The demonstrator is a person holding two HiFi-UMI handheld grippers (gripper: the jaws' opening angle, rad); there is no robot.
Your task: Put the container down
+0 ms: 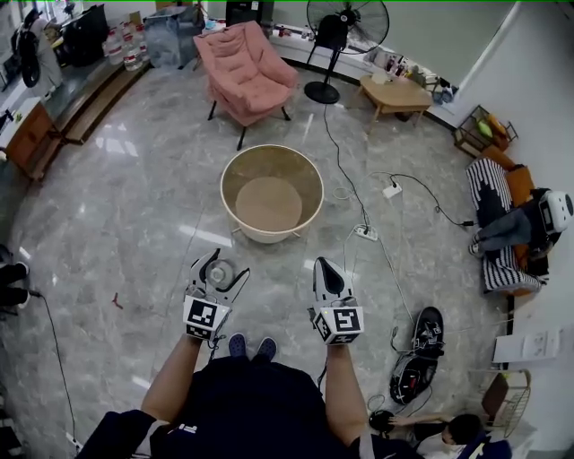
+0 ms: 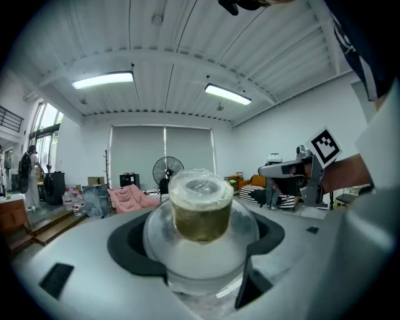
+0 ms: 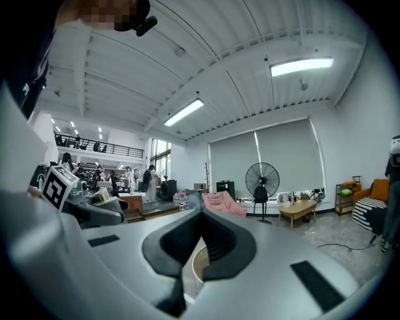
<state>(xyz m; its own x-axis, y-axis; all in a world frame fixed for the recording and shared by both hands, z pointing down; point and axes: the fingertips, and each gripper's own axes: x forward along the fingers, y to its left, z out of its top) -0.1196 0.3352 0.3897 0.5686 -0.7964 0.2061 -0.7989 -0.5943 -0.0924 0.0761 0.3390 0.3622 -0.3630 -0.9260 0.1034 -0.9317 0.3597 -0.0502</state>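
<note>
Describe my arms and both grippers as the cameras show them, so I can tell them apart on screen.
The left gripper and the right gripper look alike: pale grey bodies tapering forward, with black jaw pads. Each carries a cube of black-and-white square markers at its rear. A thin dark cable seems to loop beside the left one. The person wears a dark top that leaves the forearms uncovered.

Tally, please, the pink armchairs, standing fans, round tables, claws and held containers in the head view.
Pink armchair: 1
Standing fan: 1
Round table: 1
Claws: 2, the left claw and the right claw
Container, held in the left claw: 1
Total: 6
</note>
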